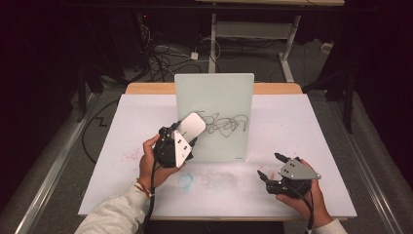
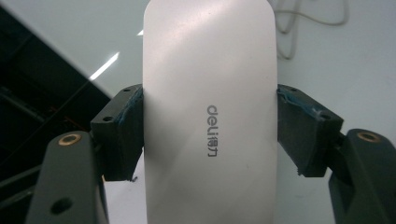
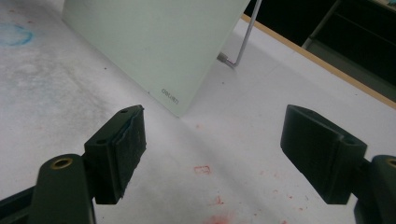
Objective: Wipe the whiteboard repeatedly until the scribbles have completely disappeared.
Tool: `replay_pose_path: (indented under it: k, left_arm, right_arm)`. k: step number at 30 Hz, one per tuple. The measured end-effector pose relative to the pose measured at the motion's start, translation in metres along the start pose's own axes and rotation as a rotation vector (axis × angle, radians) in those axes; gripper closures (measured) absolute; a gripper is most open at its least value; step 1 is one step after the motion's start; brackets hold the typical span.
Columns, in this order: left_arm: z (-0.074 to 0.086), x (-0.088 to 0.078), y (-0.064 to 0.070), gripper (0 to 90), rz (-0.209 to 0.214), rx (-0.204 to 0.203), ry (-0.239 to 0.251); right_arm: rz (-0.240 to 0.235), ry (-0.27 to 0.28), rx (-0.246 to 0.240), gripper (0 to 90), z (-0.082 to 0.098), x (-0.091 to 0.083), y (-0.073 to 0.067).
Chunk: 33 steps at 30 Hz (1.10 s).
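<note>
Left gripper [image 1: 187,132]: it pinched a white eraser [image 1: 191,125] between its two jaws, held up off the table in the person's left hand [image 1: 151,158].
Eraser grip: in the left gripper view the jaw pads [image 2: 127,122] pressed on both long sides of the eraser [image 2: 210,112], about midway along its length; grey "deli" lettering ran along its face.
Eraser position: its far end lay at or just in front of the left part of the glass board [image 1: 214,97]; actual contact could not be told.
Glass board: it stood tilted back near the middle of the table [image 1: 316,131], propped by a thin metal leg [image 3: 245,37] behind it.
Scribble: a dark looping scribble [image 1: 225,124] ran across the middle of the board, just right of the eraser.
Right gripper [image 1: 272,165]: its jaws stood spread wide with nothing between them, low over the table's near right part, well apart from the board, in the person's right hand [image 1: 304,200].
Right gripper view: the board's lower corner [image 3: 173,100] showed beyond the open jaws.
Table marks: a blue ring [image 1: 186,180] and a grey smudge [image 1: 219,179] lay in front of the board; red specks [image 3: 205,170] dotted the sheet near the right gripper.
</note>
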<state>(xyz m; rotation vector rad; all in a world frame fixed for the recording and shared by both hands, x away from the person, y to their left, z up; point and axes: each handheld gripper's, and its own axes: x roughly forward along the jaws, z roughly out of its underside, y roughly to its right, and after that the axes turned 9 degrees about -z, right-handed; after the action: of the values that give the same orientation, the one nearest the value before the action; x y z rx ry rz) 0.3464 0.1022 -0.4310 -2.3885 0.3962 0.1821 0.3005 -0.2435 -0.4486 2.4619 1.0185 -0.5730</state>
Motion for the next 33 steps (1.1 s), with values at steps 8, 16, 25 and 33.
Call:
replay_pose_path:
  k: [8,16,25,33]
  left_arm:
    - [-0.004,0.003,0.017,29.4,0.014,0.022,-0.006]
    - [-0.008,0.005,0.01,29.3,0.036,0.026,-0.001]
    - [-0.02,0.006,-0.016,29.3,-0.018,-0.021,0.03]
    - [-0.018,0.006,-0.014,29.3,-0.028,-0.047,0.032]
  right_arm:
    - [-0.009,-0.003,-0.012,22.9,0.0,0.001,-0.001]
    - [-0.003,0.005,-0.015,23.0,0.001,0.0,0.0]
    - [-0.002,0.006,-0.009,23.0,0.001,0.0,0.0]
    - [-0.007,0.003,-0.016,23.0,0.001,0.0,0.0]
